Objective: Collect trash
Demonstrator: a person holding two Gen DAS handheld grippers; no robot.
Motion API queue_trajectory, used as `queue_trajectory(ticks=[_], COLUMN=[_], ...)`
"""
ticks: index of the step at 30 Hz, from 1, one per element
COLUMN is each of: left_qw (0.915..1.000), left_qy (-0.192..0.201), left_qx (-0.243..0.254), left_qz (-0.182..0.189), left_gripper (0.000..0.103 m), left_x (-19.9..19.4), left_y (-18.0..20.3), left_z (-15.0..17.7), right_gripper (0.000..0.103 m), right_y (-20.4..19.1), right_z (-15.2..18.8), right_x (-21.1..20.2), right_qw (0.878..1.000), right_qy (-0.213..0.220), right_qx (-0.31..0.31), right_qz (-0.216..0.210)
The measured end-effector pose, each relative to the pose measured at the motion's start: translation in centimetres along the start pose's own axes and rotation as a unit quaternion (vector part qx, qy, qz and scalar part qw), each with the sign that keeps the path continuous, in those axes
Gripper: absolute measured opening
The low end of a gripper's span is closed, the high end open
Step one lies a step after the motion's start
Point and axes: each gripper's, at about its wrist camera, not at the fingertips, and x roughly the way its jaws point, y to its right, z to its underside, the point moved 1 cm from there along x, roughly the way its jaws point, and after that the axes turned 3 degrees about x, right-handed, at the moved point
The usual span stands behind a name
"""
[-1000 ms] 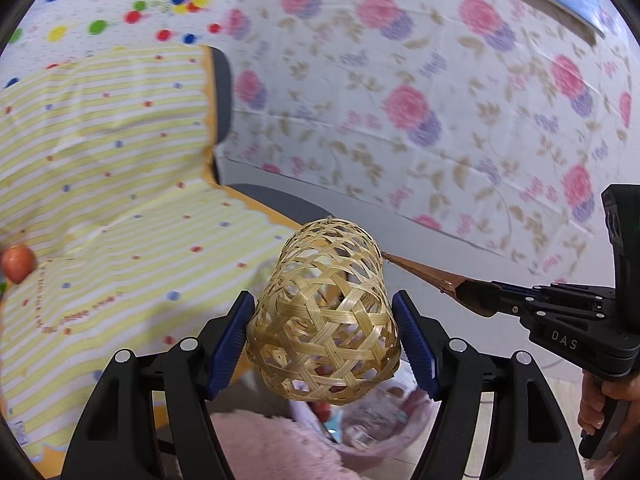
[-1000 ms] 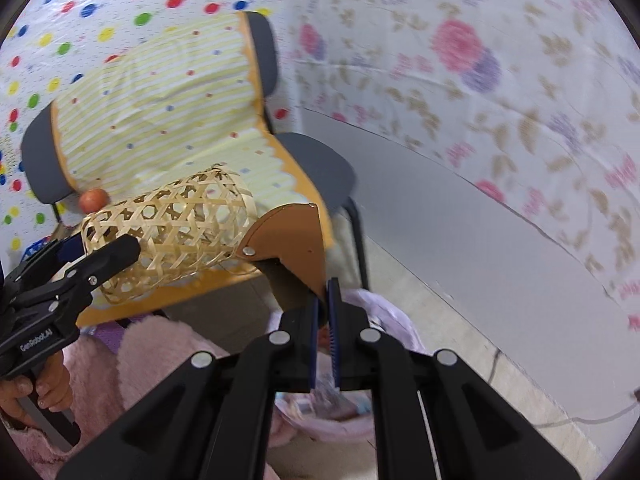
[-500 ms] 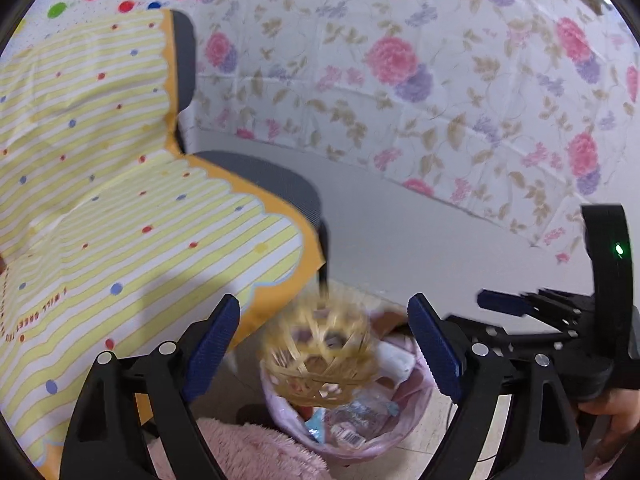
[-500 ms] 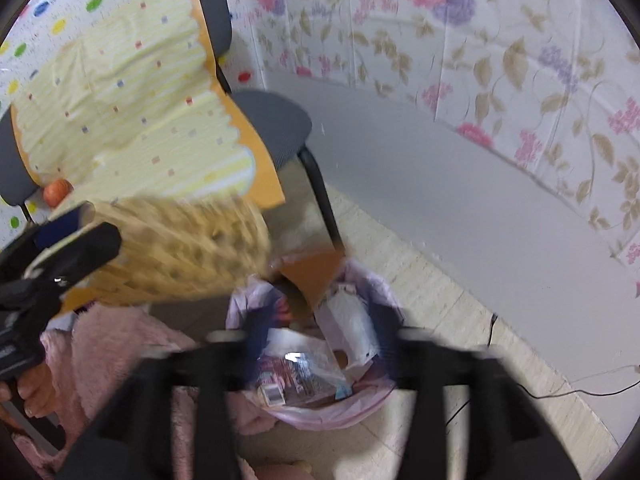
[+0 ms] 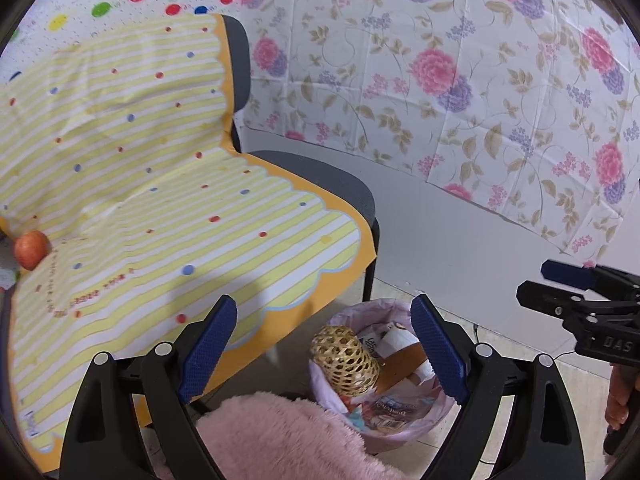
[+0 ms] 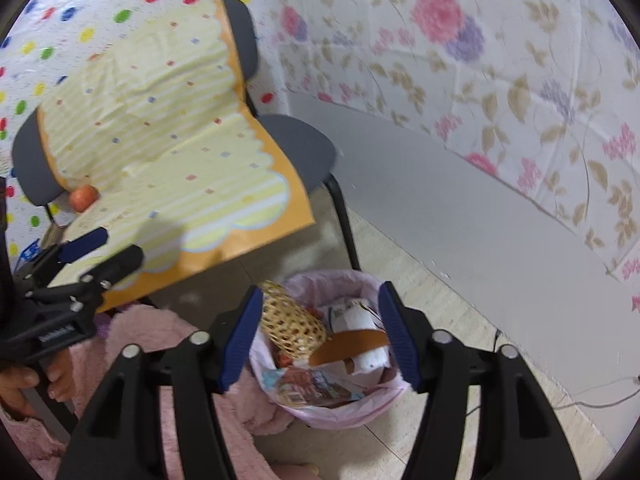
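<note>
Woven bamboo basket (image 5: 346, 356), one, lies tilted in the single pink-lined trash bin (image 5: 320, 380) on the floor beside the chair (image 5: 340, 188). Also in the bin: a brown cardboard piece (image 6: 352, 342), a white wrapper (image 6: 348, 314) and printed packets, count unclear under the clutter. One orange fruit (image 5: 31, 249) sits on the chair's striped cover (image 5: 160, 200). Two tools: left tool (image 5: 324, 350) and right tool (image 6: 320, 338) both gape empty above the bin, jaws just opened further.
</note>
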Motion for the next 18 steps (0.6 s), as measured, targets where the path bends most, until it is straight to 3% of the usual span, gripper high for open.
queue_trajectory(ticks=[3,7,12,18], left_qw=[0.9998,0.997,0.9944,0.9889], left_qy=[0.005,-0.007,-0.02,0.002], left_qx=[-0.005,-0.015,-0.039,-0.073], left_qz=[-0.021,-0.076,-0.096,-0.13], left_gripper=[0.092,0.093,0.095,0.097], left_x=[-2.0,-4.3,-7.0,-9.5], left_y=[-0.8,-2.2,-4.6,-7.4], left_z=[-0.4,-1.0,-1.2,-0.8], right_gripper=[0.074,0.096,0.097,0.097], right_y=[-1.6,-3.6,-6.4,-9.4], right_z=[-0.6,-1.7,-3.3,-4.8], right_x=[-1.5,-3.1,-4.1,-4.5], right_qw=[1.0,0.998,0.995,0.99], right_qy=[0.016,0.037,0.056,0.066], right_qx=[-0.017,-0.033,-0.062,-0.086], right_qz=[-0.013,-0.032,-0.051,-0.089])
